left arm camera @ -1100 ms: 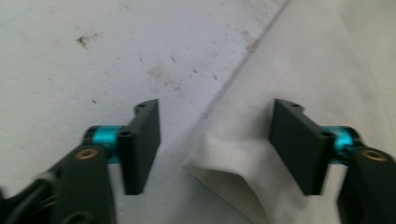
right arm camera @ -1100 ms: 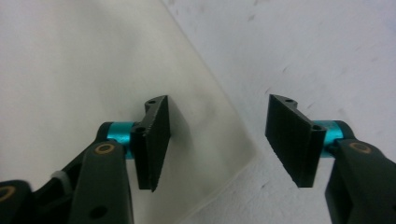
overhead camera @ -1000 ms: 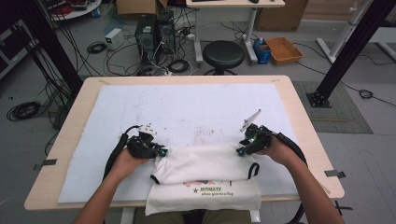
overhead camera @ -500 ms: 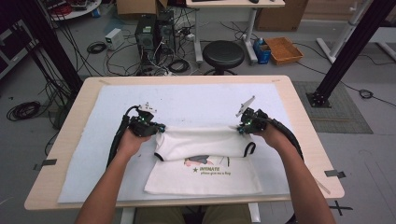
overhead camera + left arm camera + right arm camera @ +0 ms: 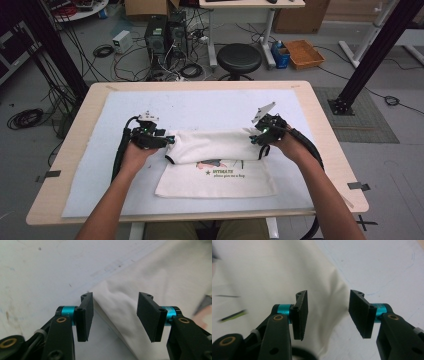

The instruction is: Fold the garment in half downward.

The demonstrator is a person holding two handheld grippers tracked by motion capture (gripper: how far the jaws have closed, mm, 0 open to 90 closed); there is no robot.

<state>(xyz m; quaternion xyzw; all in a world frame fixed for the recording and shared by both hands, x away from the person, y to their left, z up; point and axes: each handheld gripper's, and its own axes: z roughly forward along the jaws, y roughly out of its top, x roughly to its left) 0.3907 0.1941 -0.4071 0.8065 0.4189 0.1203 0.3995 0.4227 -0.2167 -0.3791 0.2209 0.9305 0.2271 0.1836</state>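
Observation:
A cream cloth bag (image 5: pixel 215 167) with black handles and a printed logo lies on the white mat, its upper part folded over itself. My left gripper (image 5: pixel 167 140) sits at the fold's left end, open, with the cloth corner (image 5: pixel 117 312) lying between its pads. At the fold's right end my right gripper (image 5: pixel 253 138) is open too, and the cloth edge (image 5: pixel 329 297) passes between its jaws. Nothing is pinched in either gripper view.
The white mat (image 5: pixel 210 107) covers most of the wooden table (image 5: pixel 327 145). Beyond the far edge stand a black stool (image 5: pixel 240 57), computer towers (image 5: pixel 162 35) and loose cables on the floor. A black frame post (image 5: pixel 370 55) rises at the right.
Both grippers carried the bag's near part away from the person and folded it over. They have since let go of the cloth and now stand open at the fold's ends.

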